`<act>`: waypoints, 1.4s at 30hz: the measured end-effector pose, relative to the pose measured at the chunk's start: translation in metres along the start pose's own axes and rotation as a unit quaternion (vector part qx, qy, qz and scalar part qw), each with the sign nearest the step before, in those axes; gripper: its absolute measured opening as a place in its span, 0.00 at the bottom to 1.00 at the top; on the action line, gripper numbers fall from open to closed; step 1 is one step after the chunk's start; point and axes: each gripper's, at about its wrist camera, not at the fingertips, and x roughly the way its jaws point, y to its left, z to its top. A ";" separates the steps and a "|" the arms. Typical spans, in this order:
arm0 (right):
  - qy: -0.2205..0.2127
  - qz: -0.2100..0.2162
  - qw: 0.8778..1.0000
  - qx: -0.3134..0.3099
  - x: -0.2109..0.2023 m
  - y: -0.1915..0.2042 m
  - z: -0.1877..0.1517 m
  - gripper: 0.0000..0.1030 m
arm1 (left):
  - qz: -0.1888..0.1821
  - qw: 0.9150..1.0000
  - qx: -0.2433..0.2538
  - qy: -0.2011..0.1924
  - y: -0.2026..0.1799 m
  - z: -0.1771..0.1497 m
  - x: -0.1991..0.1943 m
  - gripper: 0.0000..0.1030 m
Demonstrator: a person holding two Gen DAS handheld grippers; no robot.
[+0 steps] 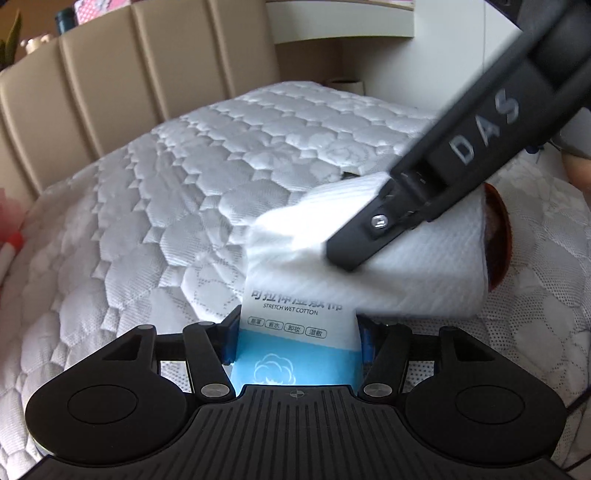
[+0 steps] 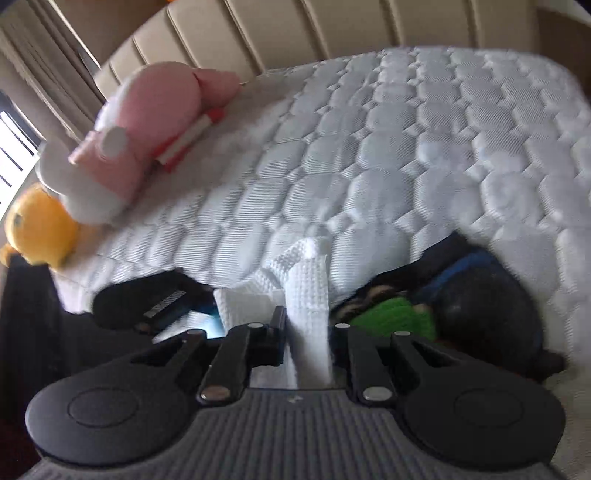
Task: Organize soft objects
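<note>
While the left tool [image 1: 295,332] clamps a cotton-pad packet [image 1: 295,343], the right tool [image 2: 306,332] pinches its white cloth [image 2: 308,295]; plush toys [image 2: 147,122] lie unsorted on the bed [image 2: 406,147].

You are looking at a white quilted mattress [image 1: 147,206] that is filling most of both views, its hexagon stitching running up to a beige padded headboard [image 1: 110,74] standing across the top of the frame. In the upper left of the left wrist view, a green leaf [image 1: 9,44], a dark teal bottle [image 1: 64,20] and a pink patterned box [image 1: 99,7] are showing above the headboard. A white shelf [image 1: 332,22] is sitting at the upper right. In the right wrist view, beige curtains [image 2: 44,55] are hanging at the upper left, with a bright window [image 2: 14,147] glowing at the left edge.
</note>
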 end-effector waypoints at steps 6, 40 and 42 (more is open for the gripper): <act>-0.038 -0.003 0.998 0.039 -0.022 -0.026 0.013 0.15 | 0.000 1.000 -0.021 0.010 0.009 -0.001 0.001 0.63; -0.027 -0.016 0.999 0.030 0.048 -0.037 0.047 0.61 | -0.010 0.929 -0.364 0.066 0.092 -0.023 -0.010 0.96; -0.044 -0.025 0.998 0.024 0.030 -0.039 0.045 0.72 | 0.000 0.931 -0.362 0.052 0.093 -0.023 -0.016 0.96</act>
